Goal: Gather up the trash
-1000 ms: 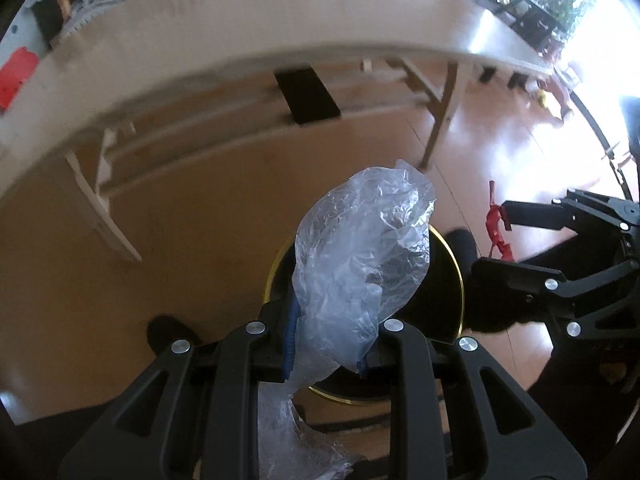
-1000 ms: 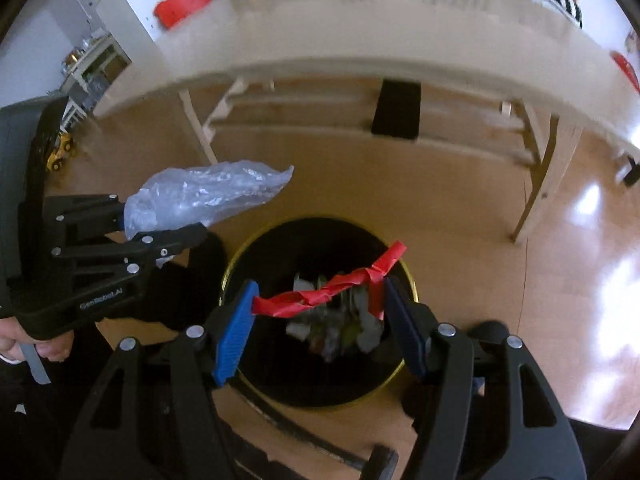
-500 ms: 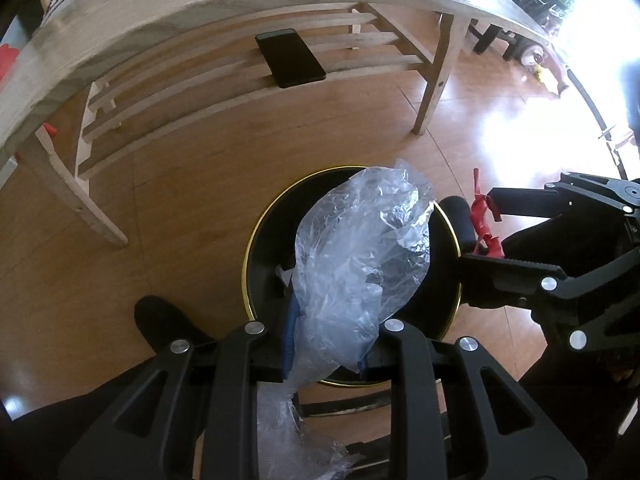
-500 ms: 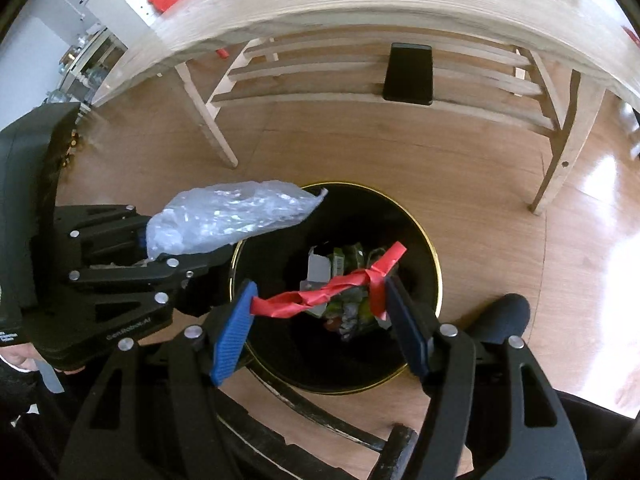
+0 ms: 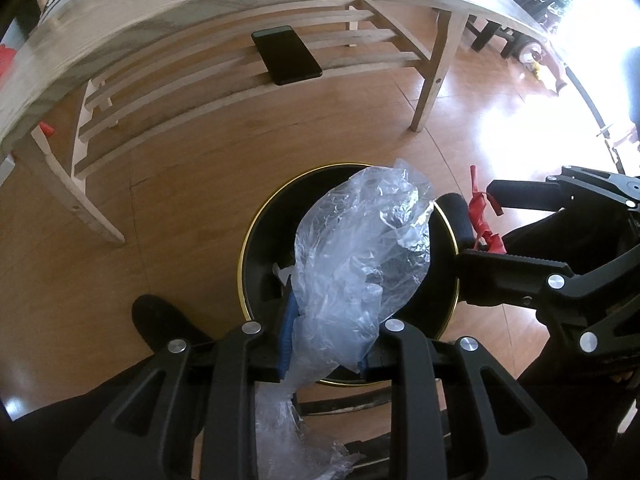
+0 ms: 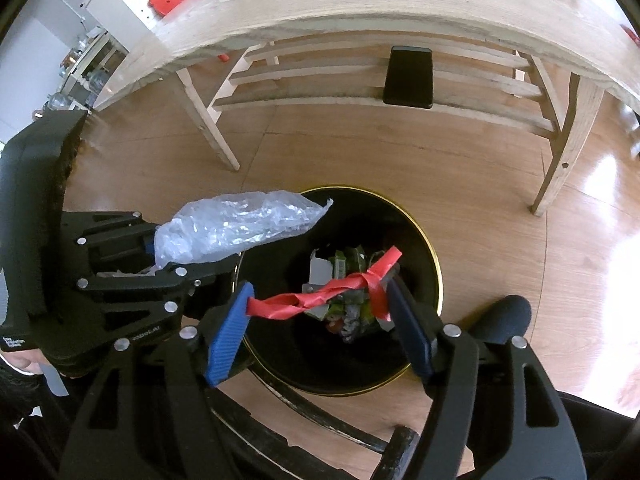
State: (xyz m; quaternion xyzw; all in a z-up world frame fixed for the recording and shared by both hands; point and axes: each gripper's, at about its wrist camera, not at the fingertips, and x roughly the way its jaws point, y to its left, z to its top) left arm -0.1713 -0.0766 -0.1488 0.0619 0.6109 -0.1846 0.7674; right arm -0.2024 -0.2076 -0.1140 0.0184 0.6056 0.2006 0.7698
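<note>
We've got the left claw (image 5: 326,344) pinching a crumpled clear plastic bag (image 5: 360,256) low on its bunched neck, and the loose bulk stands out past the fingers over the bin. It looks near weightless, floppy and slick, so the neck is the right place to grip; once released it may drift or cling to a pad. The right claw (image 6: 320,304) is spread wide, with a twisted red ribbon (image 6: 332,294) strung taut between its blue pads (image 6: 228,336), also light and limp, likely to snag. Below both sits the black trash bin (image 6: 434,276), gold-rimmed, on the wood floor, holding wrappers and a small carton (image 6: 320,272). Beyond, a phone (image 6: 408,78) lies on the slatted shelf under the tabletop (image 6: 360,8).
</note>
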